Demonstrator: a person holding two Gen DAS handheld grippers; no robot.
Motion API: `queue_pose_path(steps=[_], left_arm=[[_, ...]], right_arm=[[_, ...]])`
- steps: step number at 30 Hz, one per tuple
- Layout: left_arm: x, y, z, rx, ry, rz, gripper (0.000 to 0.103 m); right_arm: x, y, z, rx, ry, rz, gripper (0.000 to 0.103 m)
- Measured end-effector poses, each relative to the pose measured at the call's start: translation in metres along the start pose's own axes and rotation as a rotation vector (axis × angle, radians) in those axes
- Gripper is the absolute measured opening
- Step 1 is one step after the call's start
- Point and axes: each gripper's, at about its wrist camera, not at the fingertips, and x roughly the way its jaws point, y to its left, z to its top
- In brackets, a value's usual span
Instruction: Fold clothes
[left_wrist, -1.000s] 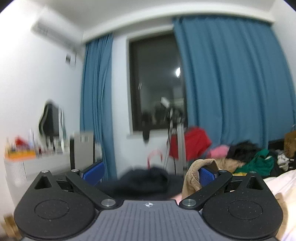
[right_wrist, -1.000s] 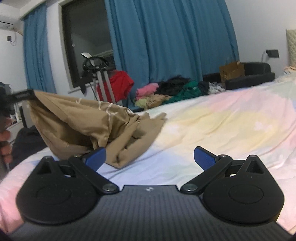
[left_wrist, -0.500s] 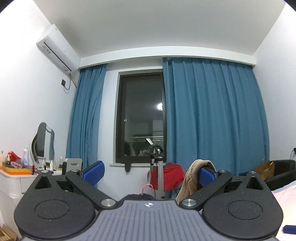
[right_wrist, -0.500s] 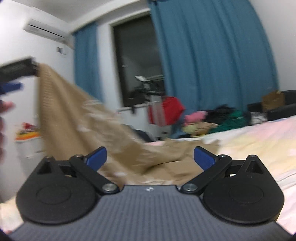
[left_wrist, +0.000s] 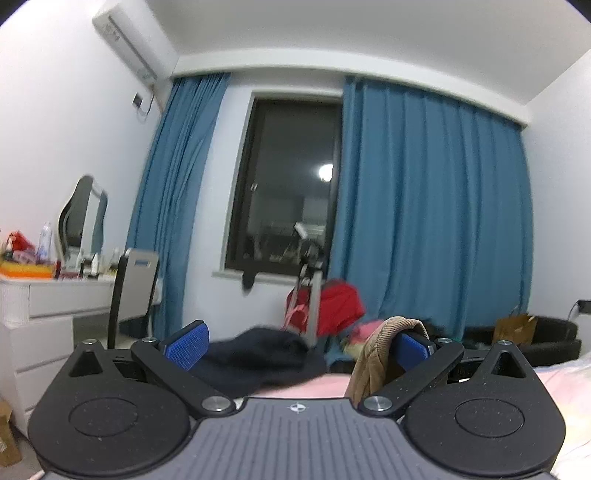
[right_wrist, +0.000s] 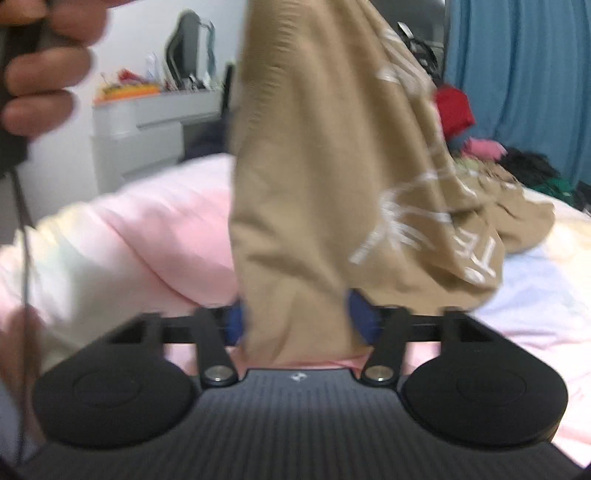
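A tan sweatshirt (right_wrist: 314, 166) with white lettering hangs in a long column over the pastel bed sheet (right_wrist: 147, 229); its far part lies crumpled on the bed. My right gripper (right_wrist: 297, 319) has the lower hanging part between its blue pads. The jaws are closing and the cloth fills the gap from pad to pad. In the left wrist view the sweatshirt's ribbed edge (left_wrist: 380, 343) is draped over the right finger of my left gripper (left_wrist: 299, 347), whose jaws stand wide apart. A hand (right_wrist: 40, 62) at the top left grips the other tool's handle.
A white dresser (left_wrist: 37, 306) with clutter and a chair (left_wrist: 136, 288) stand to the left. A dark garment (left_wrist: 258, 350) lies at the bed's edge. A red garment (left_wrist: 336, 306) hangs on a rack under the window. A clothes pile (right_wrist: 528, 166) sits by the blue curtain.
The sweatshirt has been lifted off the bed and now hangs. My right gripper has swung to its lower part and its jaws have narrowed around the cloth. The left view has shifted.
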Motion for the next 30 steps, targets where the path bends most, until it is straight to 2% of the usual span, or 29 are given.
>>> queue_pose_path(steps=[1, 5, 9, 12, 14, 16, 18, 20, 21, 22, 23, 24, 25, 30], left_arm=[[0.003, 0.003, -0.003, 0.005, 0.017, 0.007, 0.103], [0.014, 0.013, -0.012, 0.029, 0.086, 0.033, 0.103], [0.031, 0.011, -0.019, 0.068, 0.162, 0.030, 0.103], [0.043, 0.009, -0.032, 0.071, 0.283, -0.017, 0.103], [0.054, 0.007, -0.041, 0.071, 0.354, -0.032, 0.103], [0.066, 0.006, -0.050, 0.070, 0.417, -0.039, 0.103], [0.074, 0.007, -0.054, 0.060, 0.447, -0.036, 0.102], [0.078, 0.009, -0.058, 0.055, 0.464, -0.034, 0.102], [0.077, 0.009, -0.058, 0.057, 0.460, -0.033, 0.102], [0.077, 0.009, -0.057, 0.058, 0.456, -0.031, 0.102], [0.076, 0.009, -0.056, 0.060, 0.453, -0.030, 0.102], [0.075, 0.011, -0.056, 0.057, 0.447, -0.030, 0.102], [0.070, 0.009, -0.054, 0.053, 0.443, -0.030, 0.102], [0.065, 0.004, -0.048, 0.045, 0.425, -0.032, 0.102]], right_arm=[[-0.004, -0.006, 0.002, 0.014, -0.004, -0.018, 0.023], [-0.021, -0.028, 0.012, 0.077, -0.032, -0.090, 0.012], [-0.043, -0.065, 0.025, 0.183, -0.083, -0.165, 0.010], [-0.039, -0.096, 0.032, 0.271, -0.073, -0.226, 0.010], [-0.031, -0.123, 0.027, 0.355, -0.028, -0.240, 0.010], [-0.021, -0.140, 0.019, 0.459, 0.026, -0.211, 0.012], [-0.012, -0.144, 0.011, 0.503, 0.076, -0.208, 0.014], [-0.010, -0.141, 0.011, 0.504, 0.090, -0.200, 0.018], [-0.009, -0.140, 0.011, 0.504, 0.096, -0.196, 0.029], [-0.013, -0.137, 0.012, 0.495, 0.080, -0.188, 0.051], [-0.016, -0.134, 0.014, 0.485, 0.063, -0.180, 0.064], [-0.019, -0.132, 0.016, 0.472, 0.041, -0.186, 0.086], [-0.025, -0.130, 0.015, 0.455, 0.013, -0.190, 0.091], [-0.041, -0.103, 0.023, 0.301, -0.059, -0.177, 0.091]])
